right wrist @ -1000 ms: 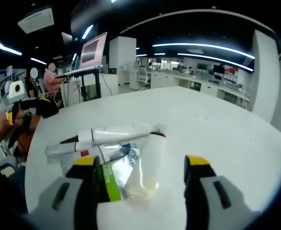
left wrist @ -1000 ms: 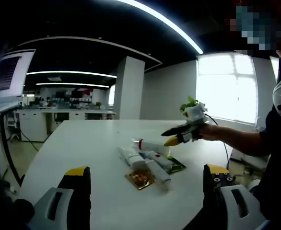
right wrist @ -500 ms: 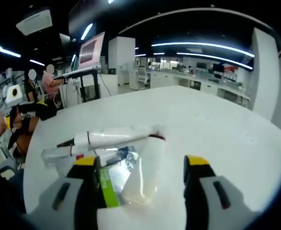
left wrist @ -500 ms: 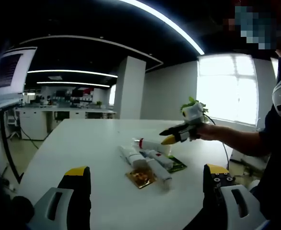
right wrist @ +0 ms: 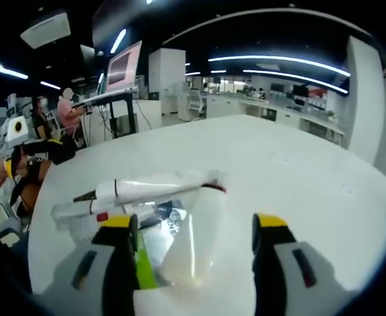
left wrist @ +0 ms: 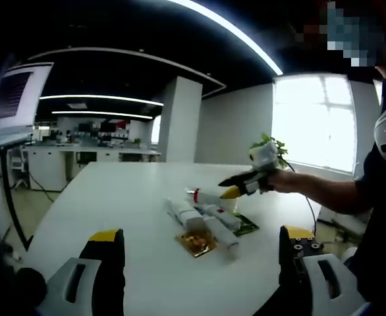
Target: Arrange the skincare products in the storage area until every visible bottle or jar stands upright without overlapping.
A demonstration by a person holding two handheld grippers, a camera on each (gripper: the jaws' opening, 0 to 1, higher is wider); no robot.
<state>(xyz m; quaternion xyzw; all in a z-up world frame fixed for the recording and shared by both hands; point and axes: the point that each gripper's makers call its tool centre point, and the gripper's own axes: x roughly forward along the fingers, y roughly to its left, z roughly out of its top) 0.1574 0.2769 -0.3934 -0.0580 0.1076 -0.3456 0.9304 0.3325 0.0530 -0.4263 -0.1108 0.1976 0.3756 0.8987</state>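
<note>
- White tubes (left wrist: 206,217) lie flat in a cluster on the white table (left wrist: 114,197), beside a green packet (left wrist: 246,227).
- Left gripper (left wrist: 199,263) hangs above the table's near edge, jaws spread, nothing between them.
- Right gripper (right wrist: 193,243) hovers with jaws apart over one lying tube (right wrist: 186,240).

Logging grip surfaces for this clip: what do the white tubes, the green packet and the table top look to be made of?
The white tubes look like soft glossy plastic: bright highlights run along the one lying between the right gripper jaws. The green packet looks like thin printed film or card; it is too blurred to say which. The table top looks like a smooth white laminate with a faint sheen.
</note>
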